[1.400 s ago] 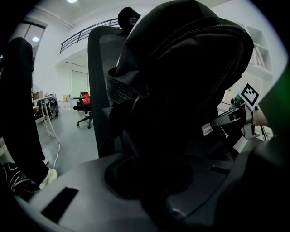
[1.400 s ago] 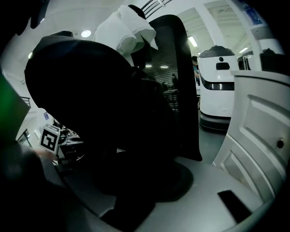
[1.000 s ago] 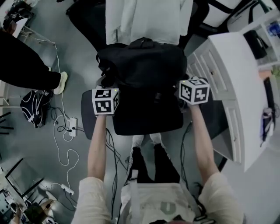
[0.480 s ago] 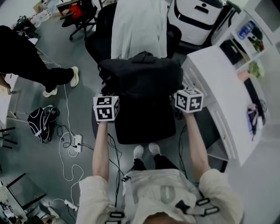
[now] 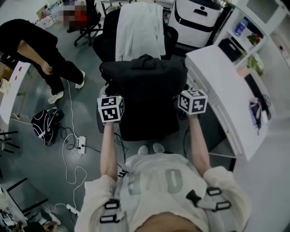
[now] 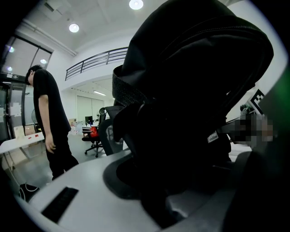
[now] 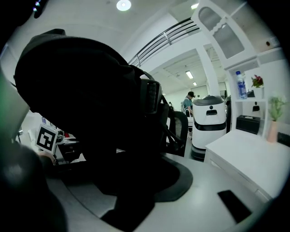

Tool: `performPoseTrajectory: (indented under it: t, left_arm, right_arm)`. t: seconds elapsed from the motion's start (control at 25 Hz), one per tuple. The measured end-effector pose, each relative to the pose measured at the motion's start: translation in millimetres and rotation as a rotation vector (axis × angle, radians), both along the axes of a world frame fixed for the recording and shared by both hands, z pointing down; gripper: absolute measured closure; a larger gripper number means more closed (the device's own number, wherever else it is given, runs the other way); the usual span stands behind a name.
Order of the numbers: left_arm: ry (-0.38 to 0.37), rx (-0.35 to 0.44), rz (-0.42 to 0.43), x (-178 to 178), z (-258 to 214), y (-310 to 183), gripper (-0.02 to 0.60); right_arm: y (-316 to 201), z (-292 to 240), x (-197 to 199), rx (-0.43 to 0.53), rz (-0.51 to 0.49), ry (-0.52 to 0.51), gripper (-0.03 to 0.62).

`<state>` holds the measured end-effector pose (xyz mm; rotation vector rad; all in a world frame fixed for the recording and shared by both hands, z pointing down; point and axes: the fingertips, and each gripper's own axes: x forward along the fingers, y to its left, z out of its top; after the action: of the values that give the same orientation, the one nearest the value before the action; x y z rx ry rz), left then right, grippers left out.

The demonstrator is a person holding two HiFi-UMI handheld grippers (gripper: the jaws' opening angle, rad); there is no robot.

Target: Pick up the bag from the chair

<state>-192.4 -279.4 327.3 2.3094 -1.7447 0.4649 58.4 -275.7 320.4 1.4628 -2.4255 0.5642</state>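
We grip the bag (image 5: 145, 77) from both sides: our left gripper (image 5: 112, 102) is clenched on its left edge and our right gripper (image 5: 191, 96) on its right edge, with the chair (image 5: 149, 125) beneath the jaws.

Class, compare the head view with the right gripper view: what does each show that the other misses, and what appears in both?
Only the head view: the white power strip on the grey floor and the small black backpack lying there. Only the right gripper view: the round ceiling lamp and the upper-floor railing. Both: the black fabric bag, the white machine with black trim and the blue bottle.
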Motion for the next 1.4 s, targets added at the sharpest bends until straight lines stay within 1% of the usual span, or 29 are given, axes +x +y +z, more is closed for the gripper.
performPoseTrajectory:
  t: [0.16,0.28,0.52,0.84,1.4]
  left_arm:
    - [-0.001,0.021,-0.022,1.4,-4.7,23.6,0.525]
    - [0.003,0.017,-0.038,1.4,-3.7,42.2,0.525]
    - [0.0,0.006,-0.056,2.7,1.9,58.9,0.525]
    - [0.008,-0.011,-0.06,3.3,9.1,66.6,0.525]
    - [0.011,-0.012,-0.058,5.2,9.4,59.2,0.525]
  right_arm:
    - [20.8,-3.9,3.3,0.019,-0.011,0.008,0.461]
    - [34.5,-1.4,4.6,0.018,-0.026,0.011,0.461]
    - [50.0,2.0,0.1,0.002,-0.047,-0.005,0.461]
    - [56.3,7.0,0.6,0.001,-0.052,0.003,0.461]
    - [50.0,10.0,4.3,0.004,-0.041,0.006,0.461]
